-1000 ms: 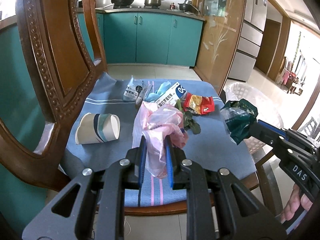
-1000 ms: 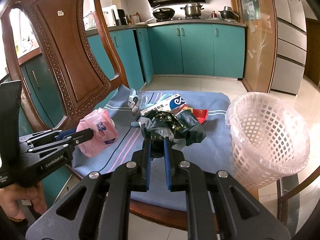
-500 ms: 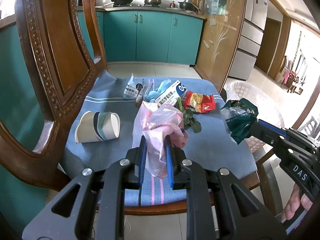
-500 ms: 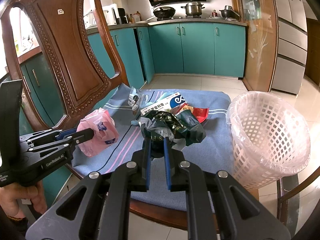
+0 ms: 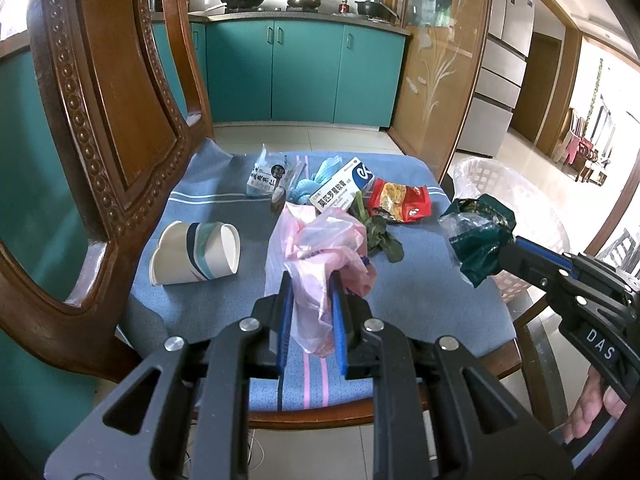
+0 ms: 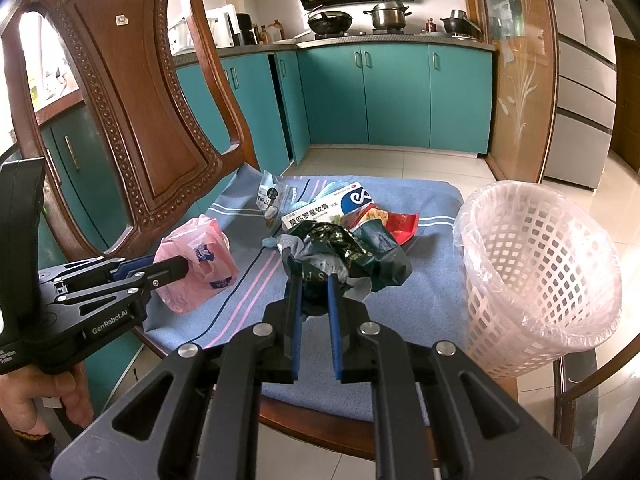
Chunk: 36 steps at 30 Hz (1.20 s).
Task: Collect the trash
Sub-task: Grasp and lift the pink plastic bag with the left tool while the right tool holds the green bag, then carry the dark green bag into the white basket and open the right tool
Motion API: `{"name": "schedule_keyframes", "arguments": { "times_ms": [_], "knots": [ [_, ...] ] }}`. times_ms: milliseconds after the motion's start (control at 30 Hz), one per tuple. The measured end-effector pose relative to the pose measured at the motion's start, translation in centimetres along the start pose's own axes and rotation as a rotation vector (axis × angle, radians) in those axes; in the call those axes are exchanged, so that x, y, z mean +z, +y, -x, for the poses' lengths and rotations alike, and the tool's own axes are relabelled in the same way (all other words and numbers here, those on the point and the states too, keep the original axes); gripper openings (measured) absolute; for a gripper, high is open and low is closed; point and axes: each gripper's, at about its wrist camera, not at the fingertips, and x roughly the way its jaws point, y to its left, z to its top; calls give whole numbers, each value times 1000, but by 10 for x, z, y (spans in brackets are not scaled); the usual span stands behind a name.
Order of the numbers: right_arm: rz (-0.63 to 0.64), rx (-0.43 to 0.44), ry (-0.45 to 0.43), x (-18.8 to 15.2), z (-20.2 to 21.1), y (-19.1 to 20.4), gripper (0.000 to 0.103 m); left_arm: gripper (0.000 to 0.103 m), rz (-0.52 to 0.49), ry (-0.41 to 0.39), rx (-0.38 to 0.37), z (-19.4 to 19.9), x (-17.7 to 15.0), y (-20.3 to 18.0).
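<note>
My left gripper (image 5: 312, 280) pinches one pink bag (image 5: 320, 248) tight and holds it above the chair cushion (image 5: 420, 300). My right gripper (image 6: 312, 280) is clamped on one dark green wrapper (image 6: 352, 252), up off the cushion too, so I think both can go into the one white basket (image 6: 536, 264) beside the chair. More trash waits on the cushion: one paper cup (image 5: 196, 252), one red snack bag (image 5: 400, 202), one white box (image 5: 340, 188), and one small white packet (image 5: 266, 178).

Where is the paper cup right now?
In the left wrist view, the paper cup lies on its side on the blue cloth, left of the pink bag.
</note>
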Motion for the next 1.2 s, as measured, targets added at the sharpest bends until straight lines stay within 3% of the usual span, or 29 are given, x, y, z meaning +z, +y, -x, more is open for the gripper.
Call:
{"name": "schedule_keyframes", "arguments": {
  "times_ms": [200, 300, 467, 667, 767, 833, 867, 1033, 1200],
  "knots": [
    [-17, -16, -61, 4, 10, -11, 13, 18, 0, -1, -1, 0, -1, 0],
    [-54, -92, -158, 14, 28, -33, 13, 18, 0, -4, -1, -1, -2, 1],
    [-218, -244, -286, 23, 48, -107, 13, 18, 6, -9, -3, 0, -3, 1],
    [-400, -323, -246, 14, 28, -178, 16, 18, -2, -12, -14, 0, -1, -4],
    [-445, -309, -248, 11, 30, -185, 40, 18, -10, -10, -15, -1, -1, -7],
    [-443, -313, -297, 11, 44, -177, 65, 18, -16, -11, -26, -2, 0, -10],
    [-444, -320, -335, 10, 55, -173, 72, 18, -22, -16, -33, -1, 0, -13],
    [-520, -356, -544, -6, 112, -167, 85, 18, -74, -16, -111, -5, 10, -49],
    [-601, -432, -681, -22, 143, -179, 86, 19, -166, -14, -242, -25, 43, -129]
  ]
}}
